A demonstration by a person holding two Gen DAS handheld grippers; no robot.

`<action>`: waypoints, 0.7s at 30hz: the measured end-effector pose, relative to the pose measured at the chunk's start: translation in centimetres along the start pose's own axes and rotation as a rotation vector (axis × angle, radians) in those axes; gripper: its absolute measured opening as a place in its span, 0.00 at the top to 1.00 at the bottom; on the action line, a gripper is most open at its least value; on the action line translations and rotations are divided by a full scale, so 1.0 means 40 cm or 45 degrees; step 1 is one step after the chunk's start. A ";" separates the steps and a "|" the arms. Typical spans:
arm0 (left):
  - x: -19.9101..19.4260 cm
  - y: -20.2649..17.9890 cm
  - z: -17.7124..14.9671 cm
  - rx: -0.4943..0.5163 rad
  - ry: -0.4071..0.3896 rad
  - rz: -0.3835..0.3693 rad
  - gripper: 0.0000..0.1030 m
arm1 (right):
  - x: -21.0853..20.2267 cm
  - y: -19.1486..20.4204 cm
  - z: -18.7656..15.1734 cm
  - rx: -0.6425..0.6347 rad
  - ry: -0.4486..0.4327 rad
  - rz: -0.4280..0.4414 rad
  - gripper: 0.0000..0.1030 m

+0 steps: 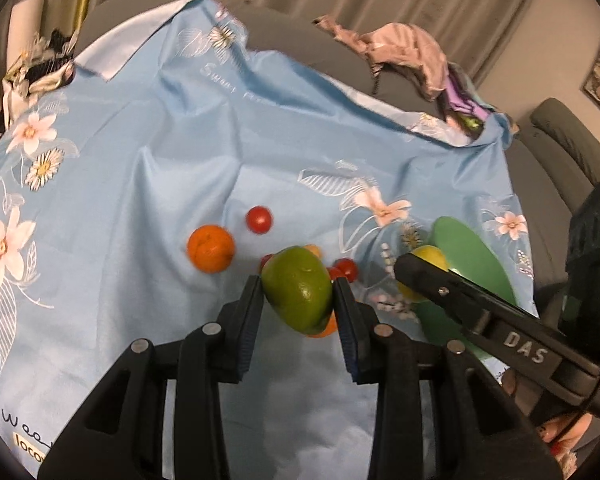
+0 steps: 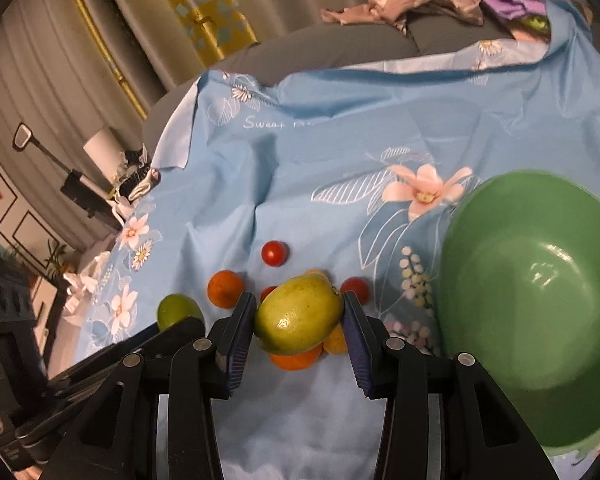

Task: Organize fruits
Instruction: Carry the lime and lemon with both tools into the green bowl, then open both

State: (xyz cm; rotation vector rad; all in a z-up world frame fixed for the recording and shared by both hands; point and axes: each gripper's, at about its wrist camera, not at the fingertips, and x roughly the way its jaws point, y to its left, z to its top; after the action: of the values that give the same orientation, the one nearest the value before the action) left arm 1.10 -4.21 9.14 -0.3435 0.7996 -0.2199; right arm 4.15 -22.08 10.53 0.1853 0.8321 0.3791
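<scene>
My left gripper (image 1: 298, 285) is shut on a green lime (image 1: 296, 296), held above the blue flowered cloth (image 1: 140, 184). My right gripper (image 2: 299, 300) is shut on a larger yellow-green fruit (image 2: 300, 316), also lifted off the cloth. In the left wrist view the right gripper (image 1: 424, 274) reaches in from the right with that fruit (image 1: 432, 257) in front of the green bowl (image 1: 472, 256). On the cloth lie an orange (image 1: 211, 248), a cherry tomato (image 1: 259, 219) and more small fruit (image 2: 296, 360) under the grippers. The bowl (image 2: 540, 300) appears to hold nothing.
The cloth covers a grey sofa cushion (image 1: 292, 36). A heap of crumpled clothes (image 1: 404, 52) lies at the far right edge. Curtains (image 2: 80, 60) hang behind. A person's fingers (image 1: 560, 432) show under the right gripper's handle.
</scene>
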 end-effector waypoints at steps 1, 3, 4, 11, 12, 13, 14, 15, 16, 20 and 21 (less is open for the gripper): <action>-0.008 -0.010 0.002 0.008 -0.013 -0.017 0.66 | -0.009 -0.001 0.002 -0.003 -0.016 -0.006 0.56; -0.021 -0.034 0.009 0.019 -0.031 -0.058 0.66 | -0.029 -0.013 0.000 0.008 -0.039 -0.013 0.56; -0.024 -0.046 0.011 0.028 -0.037 -0.073 0.66 | -0.041 -0.023 0.003 0.021 -0.053 -0.015 0.56; -0.012 -0.177 0.014 0.164 -0.044 -0.120 0.66 | -0.123 -0.105 0.016 0.086 -0.155 -0.083 0.56; -0.006 -0.192 0.016 0.167 -0.044 -0.131 0.66 | -0.133 -0.125 0.019 0.108 -0.166 -0.093 0.56; 0.002 -0.210 0.019 0.169 -0.042 -0.145 0.66 | -0.143 -0.145 0.021 0.128 -0.176 -0.104 0.56; 0.009 -0.227 0.019 0.174 -0.038 -0.156 0.66 | -0.153 -0.166 0.022 0.150 -0.187 -0.113 0.56; 0.022 -0.252 0.020 0.184 -0.031 -0.169 0.66 | -0.160 -0.182 0.022 0.168 -0.194 -0.119 0.56; 0.031 -0.271 0.018 0.195 -0.025 -0.177 0.66 | -0.169 -0.202 0.021 0.192 -0.202 -0.127 0.56; 0.084 -0.347 0.009 0.245 0.014 -0.188 0.66 | -0.186 -0.262 0.017 0.243 -0.215 -0.173 0.56; 0.095 -0.359 0.008 0.252 0.023 -0.188 0.66 | -0.188 -0.279 0.017 0.254 -0.214 -0.180 0.56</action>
State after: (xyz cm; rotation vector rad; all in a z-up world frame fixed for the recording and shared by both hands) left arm 3.02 -18.62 12.32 -0.2136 0.7640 -0.4380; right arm 2.90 -35.30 12.70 0.3374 0.7113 0.1451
